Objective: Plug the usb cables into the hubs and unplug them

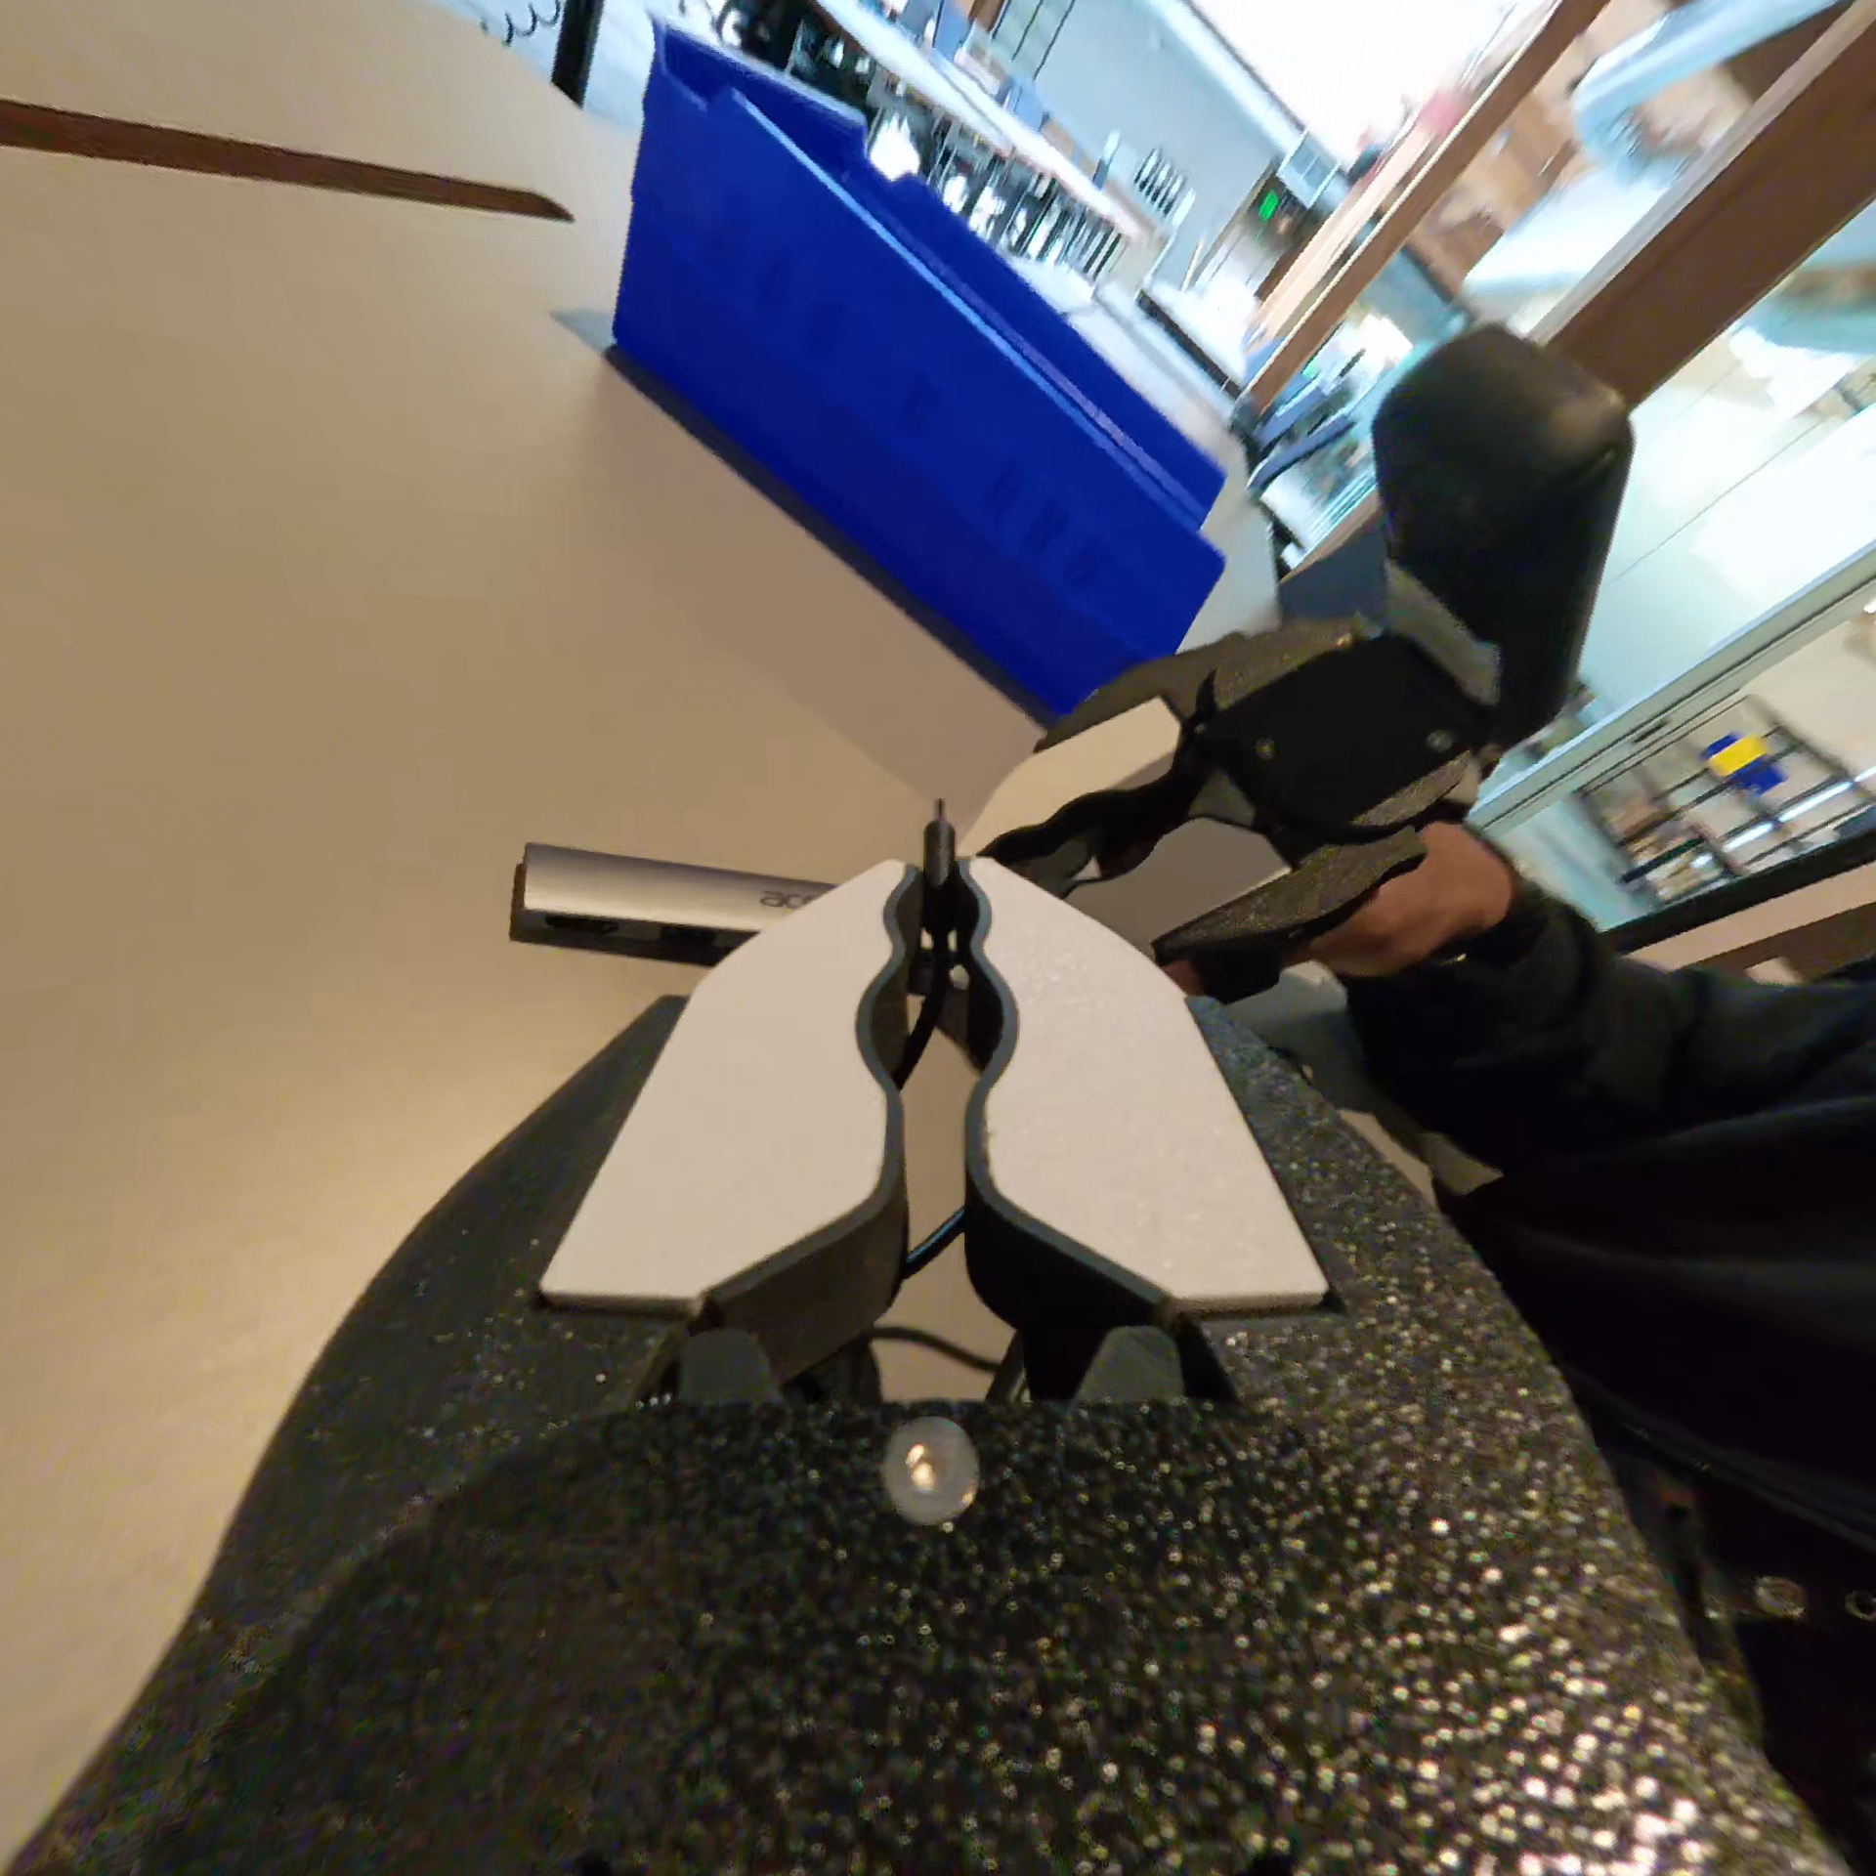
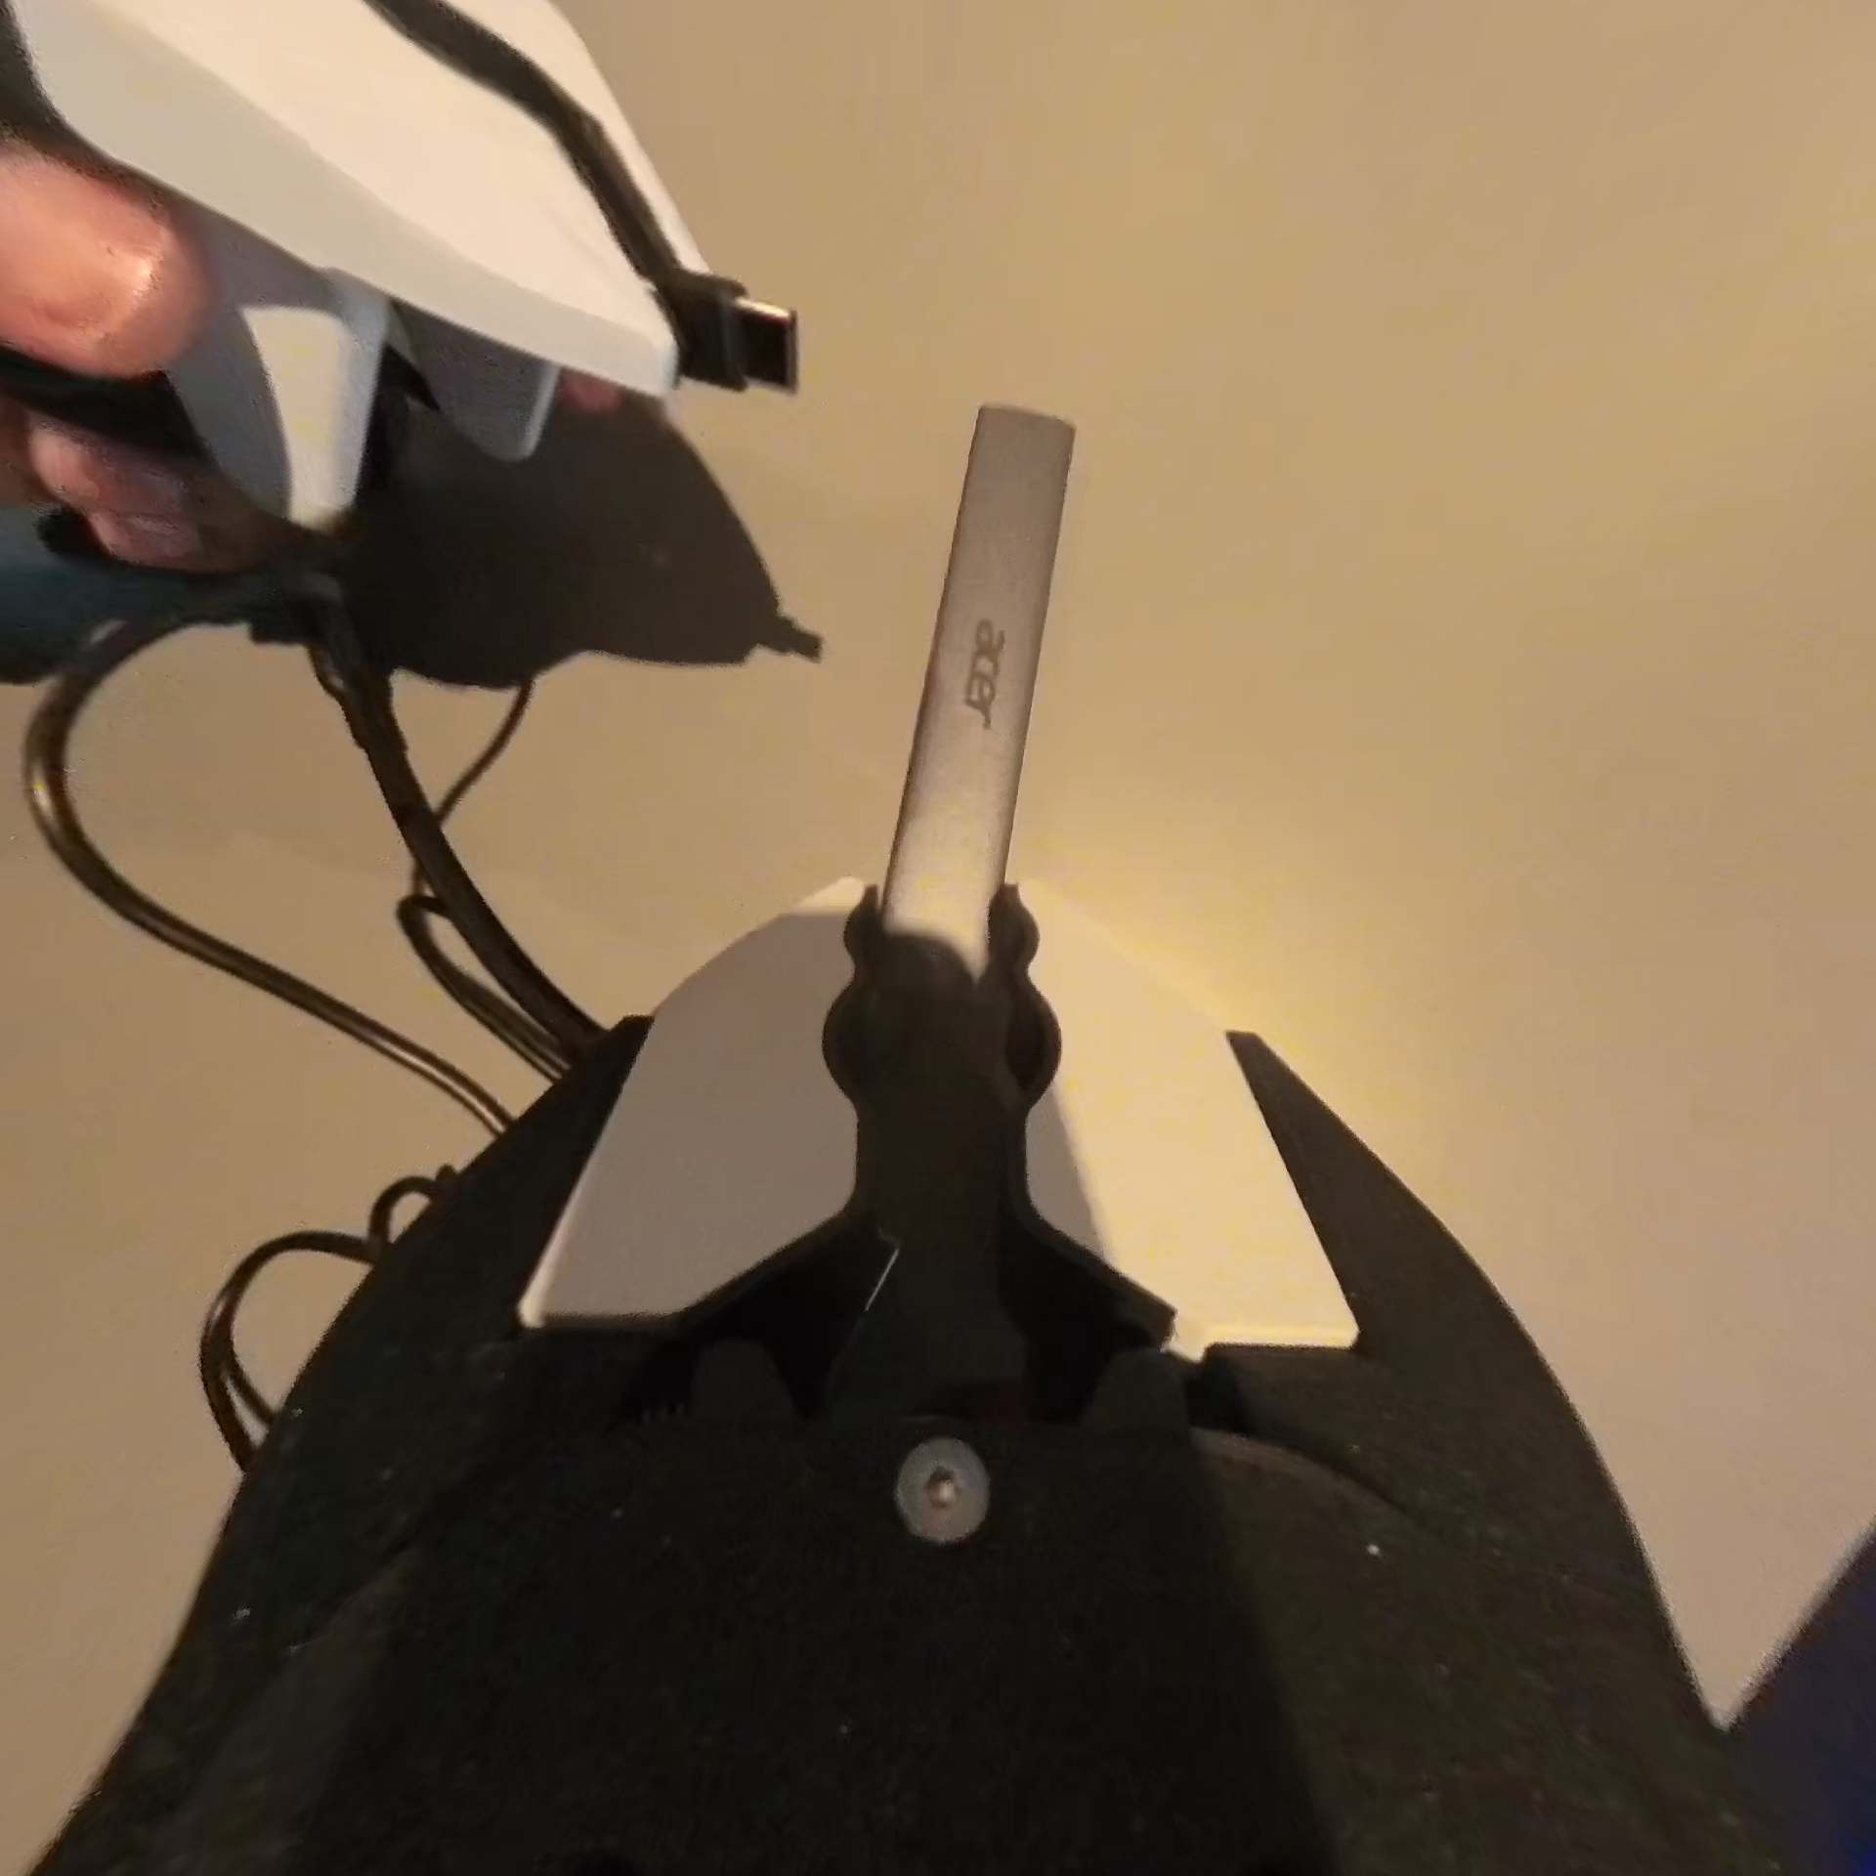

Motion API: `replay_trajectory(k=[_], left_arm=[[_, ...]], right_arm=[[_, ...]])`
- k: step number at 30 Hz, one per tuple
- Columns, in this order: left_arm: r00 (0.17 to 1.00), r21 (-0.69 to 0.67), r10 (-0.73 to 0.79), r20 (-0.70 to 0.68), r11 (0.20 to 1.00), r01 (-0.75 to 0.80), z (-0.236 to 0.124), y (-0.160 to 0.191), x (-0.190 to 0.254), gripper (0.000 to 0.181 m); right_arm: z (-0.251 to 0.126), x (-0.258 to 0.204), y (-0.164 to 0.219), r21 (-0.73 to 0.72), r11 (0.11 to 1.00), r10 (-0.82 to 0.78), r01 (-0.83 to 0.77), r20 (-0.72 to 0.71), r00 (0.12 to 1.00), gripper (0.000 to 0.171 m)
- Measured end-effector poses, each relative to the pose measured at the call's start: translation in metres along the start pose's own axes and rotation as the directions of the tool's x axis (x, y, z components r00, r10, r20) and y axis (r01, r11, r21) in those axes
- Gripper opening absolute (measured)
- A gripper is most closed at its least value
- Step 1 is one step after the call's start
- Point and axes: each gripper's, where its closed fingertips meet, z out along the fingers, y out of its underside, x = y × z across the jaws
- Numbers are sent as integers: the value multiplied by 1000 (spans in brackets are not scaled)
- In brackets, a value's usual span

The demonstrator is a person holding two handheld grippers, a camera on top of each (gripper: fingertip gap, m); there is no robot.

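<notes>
Bare table [image 2: 1421, 508] lying open around us. Our right gripper [image 2: 932, 903] is clamping the grey hub [image 2: 990, 650]; our left gripper [image 1: 932, 873] is pinching the black cable plug [image 2: 746, 340], near the hub's far end, apart.

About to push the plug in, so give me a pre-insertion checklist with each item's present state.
1. Left gripper shut on the usb plug: ok.
2. Right gripper shut on the grey hub: ok.
3. Plug tip clear of the fingers, free to enter: ok.
4. Plug apart from the hub, not yet inserted: ok.
5. Plug lined up with a side port: not ok, it sits off past the hub's far end.
6. Black cables free of snags on the table: cannot tell.
</notes>
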Motion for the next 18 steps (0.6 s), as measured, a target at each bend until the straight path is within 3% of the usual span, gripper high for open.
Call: replay_trajectory(k=[6, 15, 18], left_arm=[[977, 96, -104, -184, 988, 123, -2, -14, 21, 5], [968, 97, -150, -201, 980, 172, 1, -12, 20, 6], [969, 75, -176, -174, 979, 191, 2, -8, 15, 6]], right_arm=[[-13, -7, -20, 158, 987, -17, 22, -36, 999, 22], [-22, -23, -35, 292, 953, -54, 78, -91, 994, 22], [-19, -23, -29, 253, 965, -52, 76, -98, 994, 22]])
